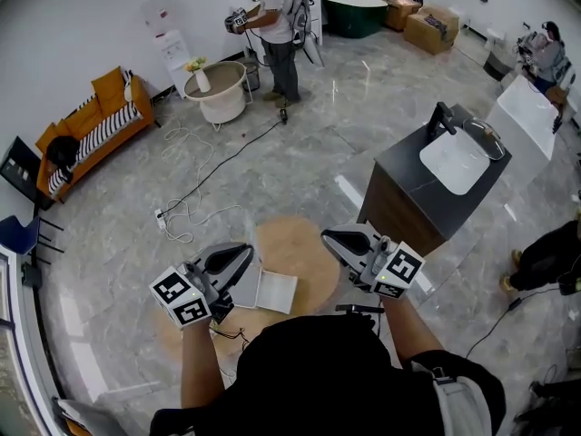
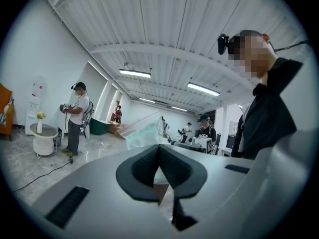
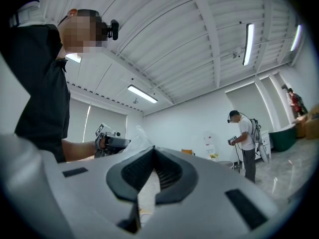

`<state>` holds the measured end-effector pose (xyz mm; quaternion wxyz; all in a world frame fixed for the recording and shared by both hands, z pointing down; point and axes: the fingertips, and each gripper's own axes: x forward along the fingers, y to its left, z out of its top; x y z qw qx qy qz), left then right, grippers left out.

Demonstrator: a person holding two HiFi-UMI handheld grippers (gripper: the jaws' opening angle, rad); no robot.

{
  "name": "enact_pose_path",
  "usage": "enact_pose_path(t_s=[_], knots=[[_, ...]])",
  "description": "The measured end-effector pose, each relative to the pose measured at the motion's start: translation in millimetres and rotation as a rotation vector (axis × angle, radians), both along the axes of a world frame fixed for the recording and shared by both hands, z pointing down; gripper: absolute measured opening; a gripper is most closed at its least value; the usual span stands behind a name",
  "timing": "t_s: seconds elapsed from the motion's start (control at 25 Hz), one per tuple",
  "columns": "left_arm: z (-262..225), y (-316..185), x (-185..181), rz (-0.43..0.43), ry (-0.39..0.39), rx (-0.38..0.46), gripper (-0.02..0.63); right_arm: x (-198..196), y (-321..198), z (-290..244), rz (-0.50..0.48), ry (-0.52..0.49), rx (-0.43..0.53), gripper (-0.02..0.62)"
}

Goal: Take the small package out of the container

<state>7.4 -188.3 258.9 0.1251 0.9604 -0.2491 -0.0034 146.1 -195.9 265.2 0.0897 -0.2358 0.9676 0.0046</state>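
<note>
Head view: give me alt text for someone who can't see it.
Seen from above, a person holds two grippers over a round wooden table: the left gripper, jaws shut, lies beside a pale flat package; the right gripper hovers apart from it. A second person stands farther off.

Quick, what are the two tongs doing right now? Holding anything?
Left tongs: closed, pinching the edge of the clear bag, it seems.
Right tongs: closed; whether they grip anything cannot be told.
</note>
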Motion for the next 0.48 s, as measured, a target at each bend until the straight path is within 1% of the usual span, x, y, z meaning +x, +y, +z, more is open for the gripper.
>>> enact_pose_path(t_s=[0.16, 0.32, 0.48], knots=[[-6, 4, 9, 0.025, 0.004, 0.003, 0.017, -2, 5, 0, -0.024, 0.009, -0.002, 0.011], [-7, 12, 16, 0.058, 0.045, -0.001, 0.017, -5, 12, 1, -0.054, 0.014, 0.004, 0.011], [-4, 16, 20, 0.072, 0.056, -0.005, 0.017, -4, 13, 7, -0.060, 0.035, -0.003, 0.011]])
